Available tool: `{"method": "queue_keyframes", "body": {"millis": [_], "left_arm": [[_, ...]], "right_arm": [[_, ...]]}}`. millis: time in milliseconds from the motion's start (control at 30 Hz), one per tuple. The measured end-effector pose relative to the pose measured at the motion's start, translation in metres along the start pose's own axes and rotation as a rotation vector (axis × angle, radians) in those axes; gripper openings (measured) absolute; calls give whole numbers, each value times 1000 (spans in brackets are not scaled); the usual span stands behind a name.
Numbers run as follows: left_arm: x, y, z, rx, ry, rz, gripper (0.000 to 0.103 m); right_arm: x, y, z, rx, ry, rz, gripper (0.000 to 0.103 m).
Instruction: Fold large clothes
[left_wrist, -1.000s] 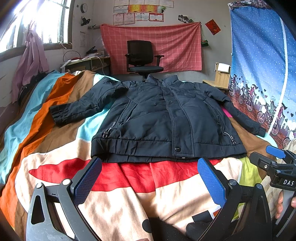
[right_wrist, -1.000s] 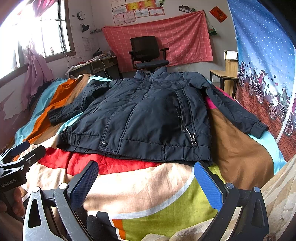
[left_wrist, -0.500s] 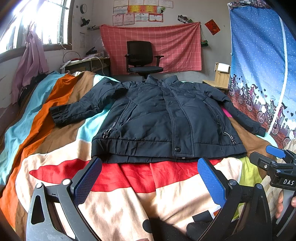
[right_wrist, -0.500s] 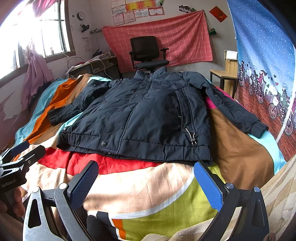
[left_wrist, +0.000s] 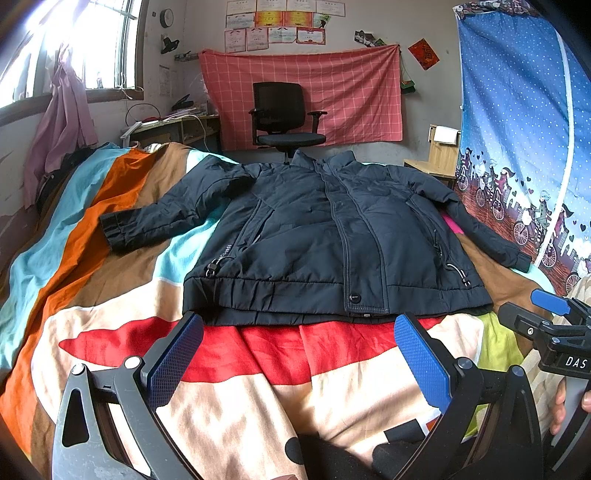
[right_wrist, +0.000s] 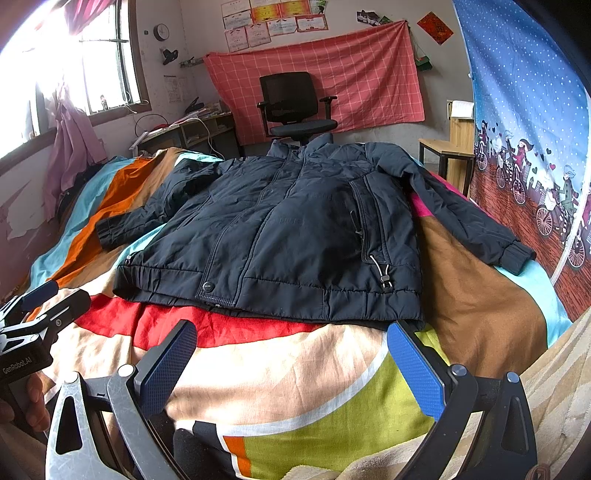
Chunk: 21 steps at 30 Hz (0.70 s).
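Note:
A dark navy jacket (left_wrist: 332, 236) lies flat and front-up on a bed, zipped, with both sleeves spread out to the sides; it also shows in the right wrist view (right_wrist: 288, 229). Its hem faces me. My left gripper (left_wrist: 295, 328) is open and empty, held just short of the hem's middle. My right gripper (right_wrist: 291, 332) is open and empty, near the hem's right part. Each gripper appears at the edge of the other's view.
The bed carries a striped multicolour blanket (left_wrist: 110, 280). A black office chair (left_wrist: 284, 122) stands beyond the bed before a red checked cloth. A blue patterned curtain (left_wrist: 517, 147) hangs on the right. A desk (left_wrist: 166, 129) and window are at the left.

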<state>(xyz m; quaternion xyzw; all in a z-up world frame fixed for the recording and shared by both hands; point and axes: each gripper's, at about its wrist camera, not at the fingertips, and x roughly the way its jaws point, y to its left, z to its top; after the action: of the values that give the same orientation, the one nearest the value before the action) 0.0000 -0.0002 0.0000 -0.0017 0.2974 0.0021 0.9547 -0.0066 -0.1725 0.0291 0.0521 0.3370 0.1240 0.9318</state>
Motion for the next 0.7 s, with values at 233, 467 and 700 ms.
{"method": "queue_keyframes", "body": {"millis": [233, 467, 700], "left_arm": [[0, 0, 0, 0, 0, 0, 101], [0, 0, 0, 0, -1, 1, 101], [4, 1, 4, -14, 11, 11, 101]], "right_arm": [[0, 0, 0, 0, -1, 0, 103], [0, 0, 0, 1, -1, 0, 103], [0, 0, 0, -3, -10, -32, 103]]}}
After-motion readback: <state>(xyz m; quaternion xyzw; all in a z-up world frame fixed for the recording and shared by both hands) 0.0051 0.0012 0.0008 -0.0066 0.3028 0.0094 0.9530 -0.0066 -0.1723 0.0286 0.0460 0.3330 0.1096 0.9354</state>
